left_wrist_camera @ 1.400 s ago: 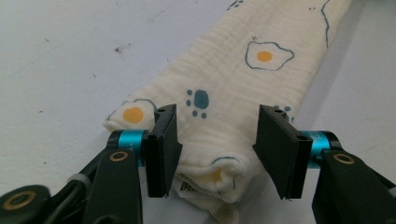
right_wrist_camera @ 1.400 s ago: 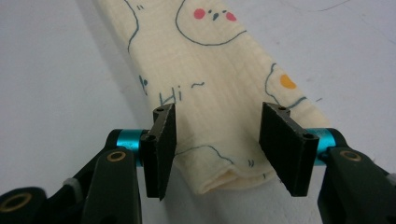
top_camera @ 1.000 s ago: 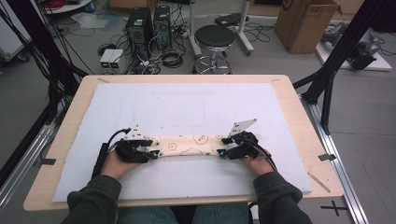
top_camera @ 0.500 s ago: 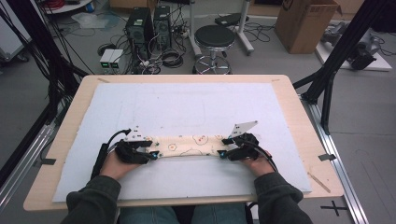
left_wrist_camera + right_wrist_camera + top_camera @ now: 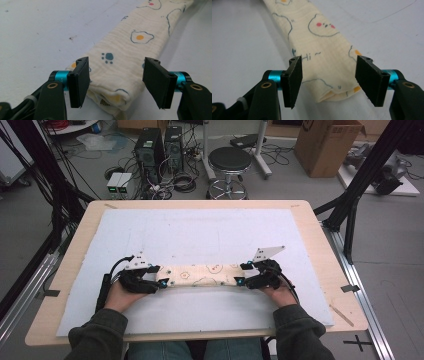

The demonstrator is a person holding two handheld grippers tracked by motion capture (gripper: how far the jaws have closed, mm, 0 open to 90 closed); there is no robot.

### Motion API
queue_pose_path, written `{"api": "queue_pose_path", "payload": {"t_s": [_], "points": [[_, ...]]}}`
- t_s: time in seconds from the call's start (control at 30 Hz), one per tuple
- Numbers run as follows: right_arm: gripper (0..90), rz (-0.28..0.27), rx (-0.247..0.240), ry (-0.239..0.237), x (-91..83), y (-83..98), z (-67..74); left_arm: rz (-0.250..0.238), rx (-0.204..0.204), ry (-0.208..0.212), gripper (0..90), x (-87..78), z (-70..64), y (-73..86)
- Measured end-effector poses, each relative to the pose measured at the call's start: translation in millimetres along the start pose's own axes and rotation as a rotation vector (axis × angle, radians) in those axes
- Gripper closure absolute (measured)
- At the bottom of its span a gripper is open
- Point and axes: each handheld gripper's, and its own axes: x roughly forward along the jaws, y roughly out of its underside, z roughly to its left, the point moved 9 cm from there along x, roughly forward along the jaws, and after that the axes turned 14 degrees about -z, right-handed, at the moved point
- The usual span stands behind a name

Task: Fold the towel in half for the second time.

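Note:
A cream cloth [image 5: 202, 275] printed with fried eggs, paw marks and cartoon faces lies folded into a long narrow strip on the white mat [image 5: 200, 235], running left to right near the front. My left gripper [image 5: 159, 281] is at the strip's left end, open, its jaws standing either side of the folded end [image 5: 112, 75] without closing on it. My right gripper [image 5: 242, 279] is at the right end, open too, with the cloth's end [image 5: 329, 80] between its spread jaws. A hand holds each gripper from the table's front edge.
The mat covers most of the wooden table [image 5: 327, 265]. Beyond the table's far edge stand a black stool [image 5: 229, 162], computer towers [image 5: 160, 145] with cables, and a cardboard box [image 5: 327, 142]. Black frame legs [image 5: 355, 190] rise at both sides.

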Motion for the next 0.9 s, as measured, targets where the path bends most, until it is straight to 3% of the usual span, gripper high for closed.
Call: {"api": "queue_pose_path", "payload": {"t_s": [0.17,0.33,0.43,0.67,0.77,0.9], "points": [[41.0,-0.018,0.019,0.025,3.3,-11.1,-11.6,-0.033,-0.024,-0.032,40.6,-0.4,9.0,-4.3],[43.2,-0.015,0.031,0.064,5.8,-18.7,-24.0,-0.046,-0.052,-0.105,43.3,0.0,25.2,-8.9],[44.0,-0.003,0.044,0.077,7.4,-20.5,-31.0,-0.061,-0.079,-0.128,45.7,3.8,31.2,-10.7],[44.6,0.021,0.113,0.101,17.1,-17.4,-47.8,-0.014,-0.119,-0.131,48.6,13.0,39.7,-2.5],[45.1,0.052,0.135,0.091,21.9,-10.8,-48.9,0.004,-0.143,-0.122,49.1,17.3,41.1,2.3],[47.9,0.065,0.148,0.082,24.3,-7.6,-48.5,0.034,-0.142,-0.111,50.9,19.0,40.7,7.4]]}}
